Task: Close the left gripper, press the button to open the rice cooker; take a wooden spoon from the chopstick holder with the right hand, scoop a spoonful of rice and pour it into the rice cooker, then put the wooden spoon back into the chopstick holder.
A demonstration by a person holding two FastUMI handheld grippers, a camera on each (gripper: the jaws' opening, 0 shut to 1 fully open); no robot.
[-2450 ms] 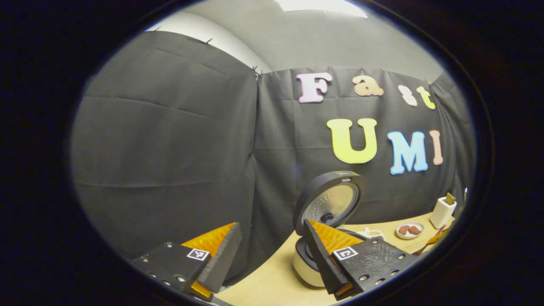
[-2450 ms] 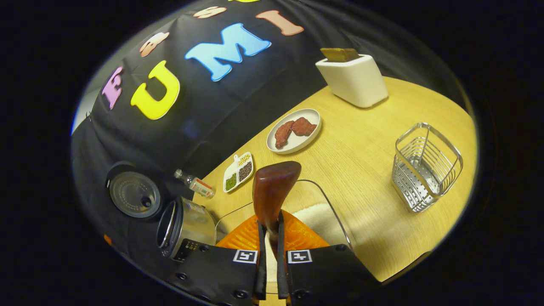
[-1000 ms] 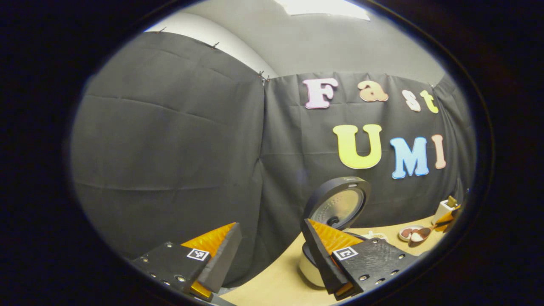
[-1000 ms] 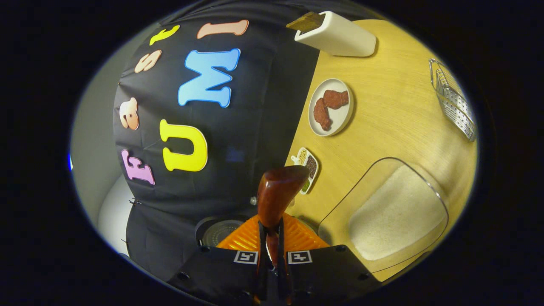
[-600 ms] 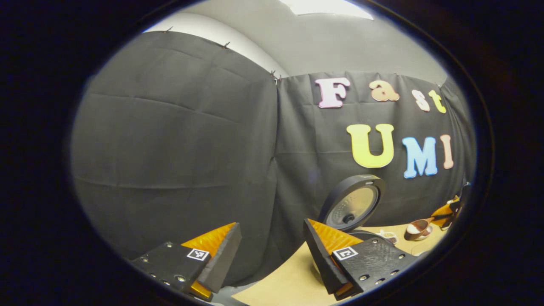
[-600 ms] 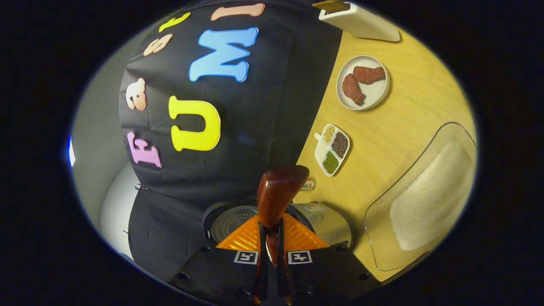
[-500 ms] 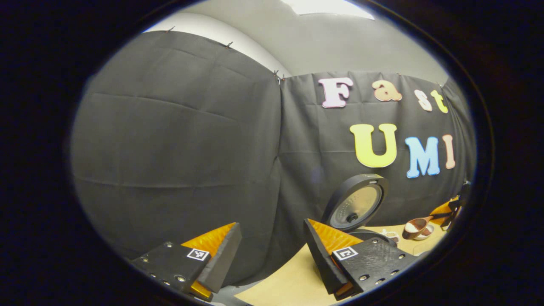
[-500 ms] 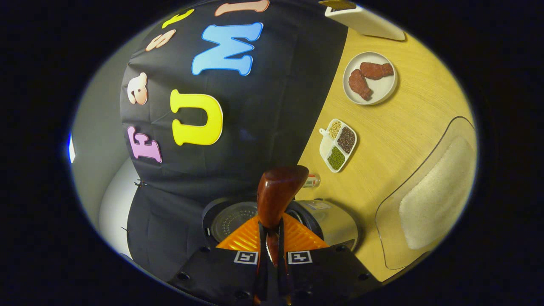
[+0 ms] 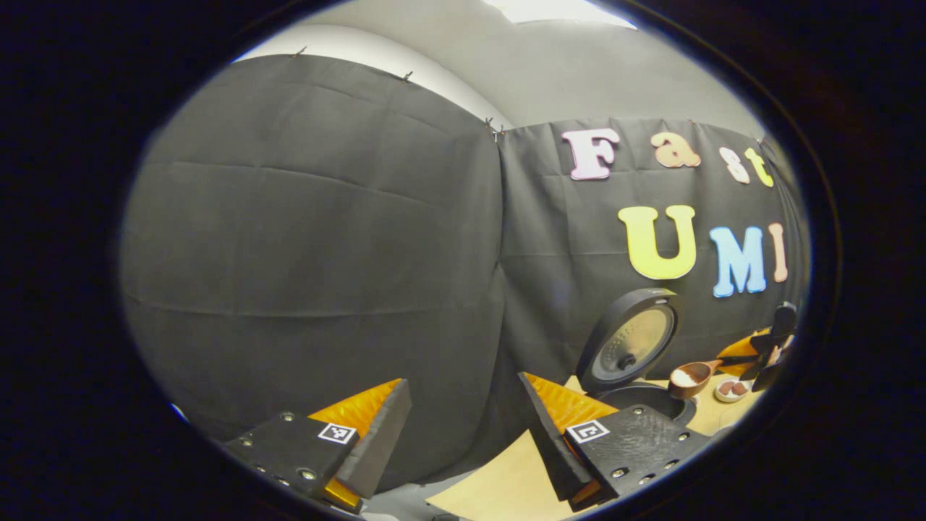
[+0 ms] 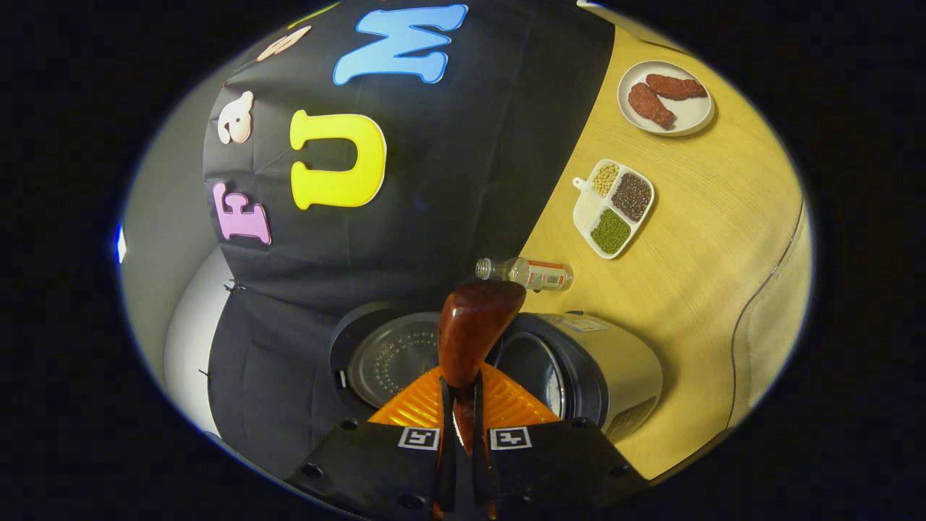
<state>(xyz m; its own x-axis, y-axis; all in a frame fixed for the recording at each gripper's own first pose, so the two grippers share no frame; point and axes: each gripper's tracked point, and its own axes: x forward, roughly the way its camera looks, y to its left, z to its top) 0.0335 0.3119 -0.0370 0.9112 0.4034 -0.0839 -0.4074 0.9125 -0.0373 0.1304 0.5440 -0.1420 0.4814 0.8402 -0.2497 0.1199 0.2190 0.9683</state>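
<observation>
The wooden table [image 10: 694,239] runs along the black cloth wall [image 9: 311,239], and on it sits the rice cooker [image 10: 593,369], lid [image 9: 631,346] standing wide open. Over to the right gripper [image 10: 463,427]: fingers clenched tight on the handle of the wooden spoon [image 10: 470,329], bowl poised right above the cooker's open pot. From the left gripper view that spoon carries a white heap, rice by the look of it, though it is small and far off. The left gripper [image 9: 463,434] hangs well back from the cooker, fingers spread apart, gripping nothing. Behind the cooker lies a small bottle [image 10: 528,273] on its side, then a divided dish [image 10: 615,208] of grains and a plate [image 10: 669,98] with two brown pieces.
</observation>
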